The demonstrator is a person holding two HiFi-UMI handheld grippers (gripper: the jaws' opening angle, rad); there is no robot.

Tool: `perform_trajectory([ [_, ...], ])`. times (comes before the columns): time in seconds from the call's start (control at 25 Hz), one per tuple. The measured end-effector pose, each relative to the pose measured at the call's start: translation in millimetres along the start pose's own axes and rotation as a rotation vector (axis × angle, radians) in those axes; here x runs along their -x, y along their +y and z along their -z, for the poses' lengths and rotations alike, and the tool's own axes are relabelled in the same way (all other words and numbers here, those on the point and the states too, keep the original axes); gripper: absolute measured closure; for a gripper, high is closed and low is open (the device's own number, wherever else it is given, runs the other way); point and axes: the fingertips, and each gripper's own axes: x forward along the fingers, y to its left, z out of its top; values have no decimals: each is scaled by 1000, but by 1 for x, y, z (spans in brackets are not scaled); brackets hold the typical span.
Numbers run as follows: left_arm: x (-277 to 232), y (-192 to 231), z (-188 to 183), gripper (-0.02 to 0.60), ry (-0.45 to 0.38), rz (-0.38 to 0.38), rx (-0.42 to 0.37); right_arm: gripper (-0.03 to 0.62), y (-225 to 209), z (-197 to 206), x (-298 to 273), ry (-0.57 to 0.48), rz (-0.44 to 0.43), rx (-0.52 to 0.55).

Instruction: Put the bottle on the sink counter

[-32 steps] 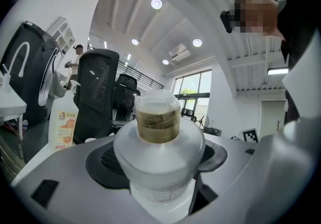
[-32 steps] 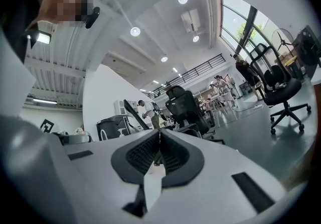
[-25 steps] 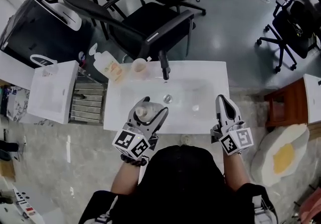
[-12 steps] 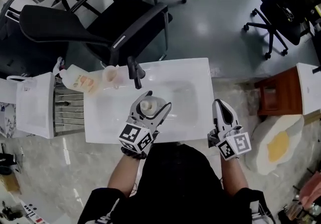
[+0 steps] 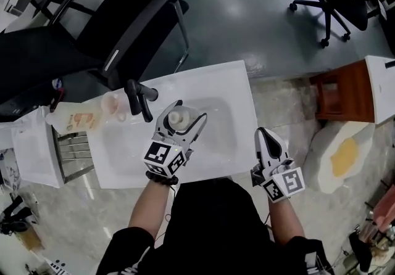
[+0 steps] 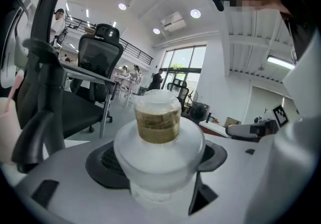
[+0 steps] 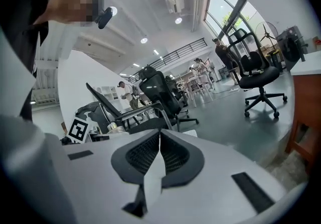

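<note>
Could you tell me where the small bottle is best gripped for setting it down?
Probably around its wide body below the shoulder, from the near side, as the left hand-held gripper holds it: the bottle is upright, and its narrow capped neck offers less to clamp.

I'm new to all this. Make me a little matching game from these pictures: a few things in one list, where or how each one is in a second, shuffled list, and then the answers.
Things:
1. left claw
2. right claw
3. faucet
4. brown wooden stand

Place or state:
A. closed, nothing in it
B. on the floor, right of the sink
C. gripping the bottle over the sink
D. black, standing on the sink's rim

Pairs: 1-C, 2-A, 3-D, 4-B
</note>
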Motion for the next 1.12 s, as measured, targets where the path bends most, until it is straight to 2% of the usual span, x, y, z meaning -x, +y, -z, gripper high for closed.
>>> perform_trajectory([
  [0.28, -47, 6, 17, 224, 58, 39, 12, 562, 8, 18, -9, 36, 0, -22],
  [0.44, -71, 7, 23, 224, 80, 59, 11, 563, 2, 25, -6, 57, 28, -25],
  [0.68, -112, 17, 26, 224, 123, 89, -56, 562, 1, 38, -9, 96, 20, -32],
  [1.12, -143, 33, 35, 224, 187, 38, -125, 562, 5, 44, -22, 129, 13, -44],
])
